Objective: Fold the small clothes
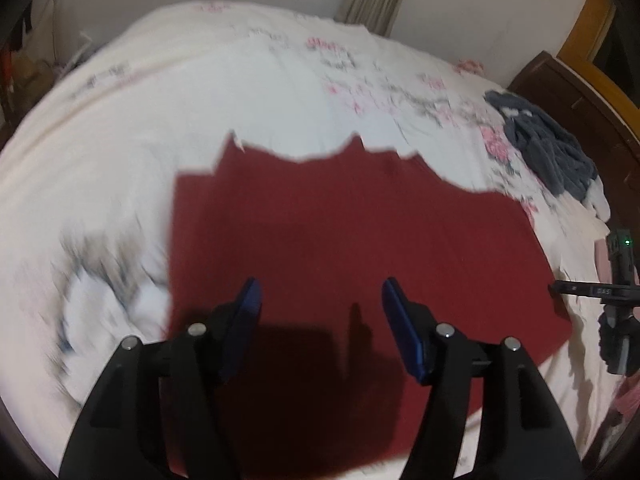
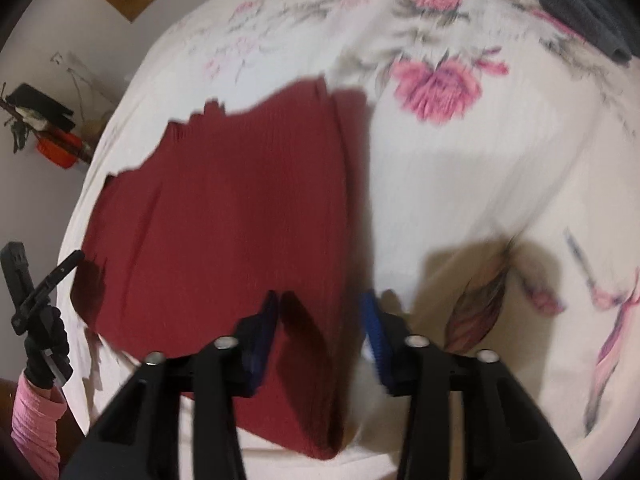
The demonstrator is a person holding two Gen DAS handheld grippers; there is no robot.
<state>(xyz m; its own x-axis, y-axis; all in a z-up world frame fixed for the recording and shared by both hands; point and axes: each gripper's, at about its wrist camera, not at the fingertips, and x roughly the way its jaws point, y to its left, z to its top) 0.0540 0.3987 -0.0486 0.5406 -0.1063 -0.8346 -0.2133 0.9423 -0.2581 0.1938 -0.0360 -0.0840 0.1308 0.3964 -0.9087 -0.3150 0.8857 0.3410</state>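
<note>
A dark red ribbed garment [image 1: 340, 232] lies spread flat on the flowered white bedsheet [image 1: 200, 92]. My left gripper [image 1: 320, 300] hovers open above its near part, nothing between its blue pads. In the right wrist view the same red garment [image 2: 224, 216] fills the left half, and its right edge is a folded double layer. My right gripper [image 2: 322, 308] is open and straddles that right edge: the left pad is over the cloth, the right pad over the bedsheet [image 2: 460, 184]. The right gripper's body [image 1: 618, 300] shows at the right edge of the left wrist view.
A heap of dark grey clothing [image 1: 548, 148] lies at the bed's far right, by a brown wooden headboard [image 1: 580, 92]. A gloved hand with a pink sleeve [image 2: 40, 360] holds the left gripper's handle at the left. Beyond the bed's left side is clutter with a red object [image 2: 56, 148].
</note>
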